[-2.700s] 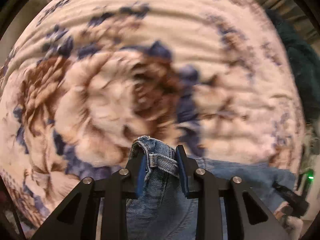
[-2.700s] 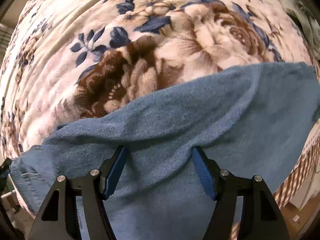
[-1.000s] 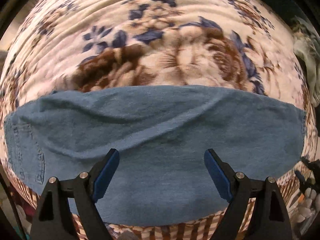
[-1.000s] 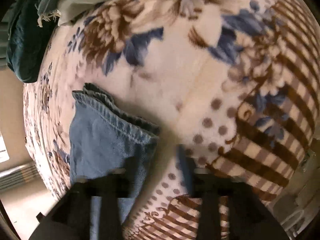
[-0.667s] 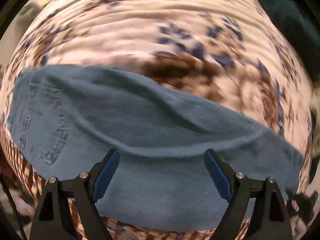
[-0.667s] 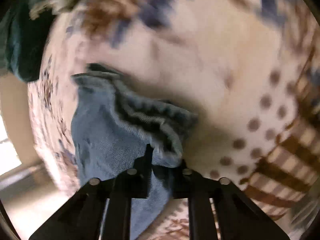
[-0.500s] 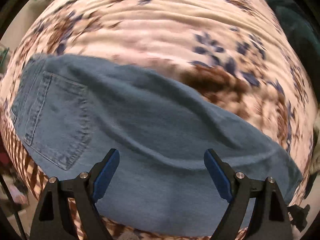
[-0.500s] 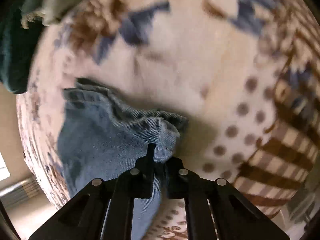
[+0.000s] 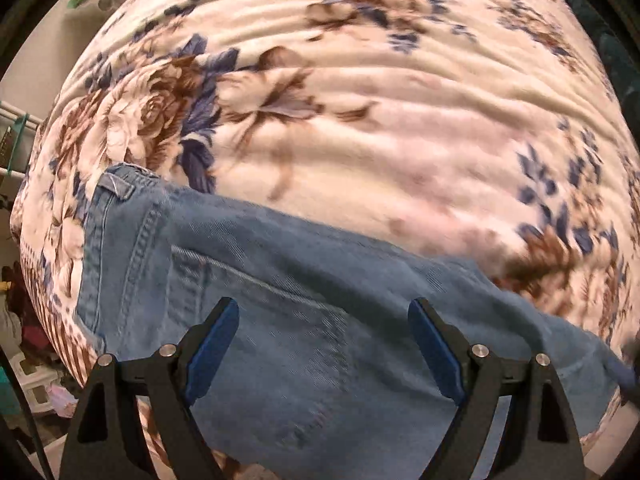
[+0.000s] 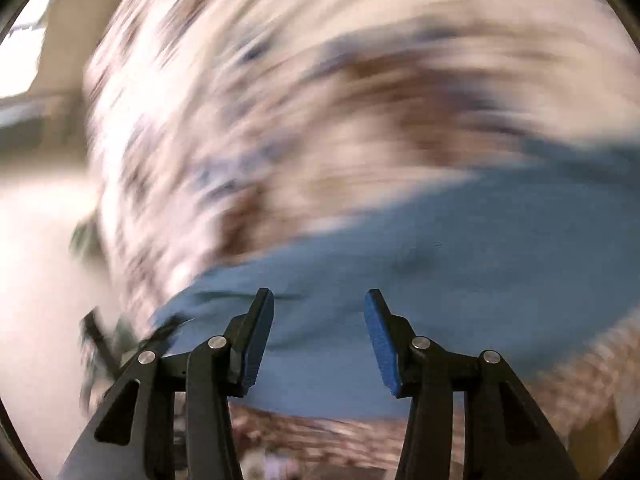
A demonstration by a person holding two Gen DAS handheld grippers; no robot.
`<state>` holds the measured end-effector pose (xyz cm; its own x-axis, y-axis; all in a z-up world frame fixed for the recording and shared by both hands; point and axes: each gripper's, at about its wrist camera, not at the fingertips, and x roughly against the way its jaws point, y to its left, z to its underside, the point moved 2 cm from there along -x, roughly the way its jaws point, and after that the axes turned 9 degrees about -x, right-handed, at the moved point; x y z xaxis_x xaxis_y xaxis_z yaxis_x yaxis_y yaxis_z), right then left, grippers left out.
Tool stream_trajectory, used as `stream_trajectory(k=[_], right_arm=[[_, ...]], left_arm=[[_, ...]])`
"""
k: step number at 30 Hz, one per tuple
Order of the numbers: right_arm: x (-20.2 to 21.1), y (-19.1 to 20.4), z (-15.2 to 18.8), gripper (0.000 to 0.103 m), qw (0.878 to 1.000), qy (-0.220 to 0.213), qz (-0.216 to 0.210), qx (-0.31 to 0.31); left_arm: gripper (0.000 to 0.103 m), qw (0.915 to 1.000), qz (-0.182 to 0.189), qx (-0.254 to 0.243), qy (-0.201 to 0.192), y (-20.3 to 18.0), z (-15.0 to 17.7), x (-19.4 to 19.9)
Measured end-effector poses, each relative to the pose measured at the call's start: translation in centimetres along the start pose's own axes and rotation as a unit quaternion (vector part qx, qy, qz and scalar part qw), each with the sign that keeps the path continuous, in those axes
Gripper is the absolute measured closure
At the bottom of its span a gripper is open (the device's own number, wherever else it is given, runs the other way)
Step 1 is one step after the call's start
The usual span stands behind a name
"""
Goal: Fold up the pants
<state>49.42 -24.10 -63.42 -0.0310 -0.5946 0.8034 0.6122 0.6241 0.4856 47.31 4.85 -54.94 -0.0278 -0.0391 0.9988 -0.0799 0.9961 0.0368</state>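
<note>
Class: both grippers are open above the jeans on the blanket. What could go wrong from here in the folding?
1. The light blue denim jeans show ridges near the back pocket; folding now may trap creases.
2. The right gripper view is motion-blurred; a grab at that speed could miss the edge.
3. The left gripper hangs open over mid-fabric and might pinch the soft floral blanket too.

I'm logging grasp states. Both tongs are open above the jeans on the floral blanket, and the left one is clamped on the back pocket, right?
Not quite. The left tongs are open, gripping nothing; the left wrist view shows the jeans and their back pocket lying flat between the spread fingers. The rest holds: right tongs open, floral blanket underneath.
</note>
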Motion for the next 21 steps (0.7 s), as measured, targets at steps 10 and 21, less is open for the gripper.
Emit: stream_trajectory(k=[10,21], right_arm=[[-18.5,11.0,1.4,0.053,0.955,0.261,0.06,0.129],[-15.3,10.3,6.3,0.085,0.959,0.236,0.012,0.159]], left_arm=[[0.016,0.996,0.046,0.069,0.033,8.3,-0.3,-1.2],[0.016,0.9875,0.083,0.117,0.064,11.3,-1.6,-3.7]])
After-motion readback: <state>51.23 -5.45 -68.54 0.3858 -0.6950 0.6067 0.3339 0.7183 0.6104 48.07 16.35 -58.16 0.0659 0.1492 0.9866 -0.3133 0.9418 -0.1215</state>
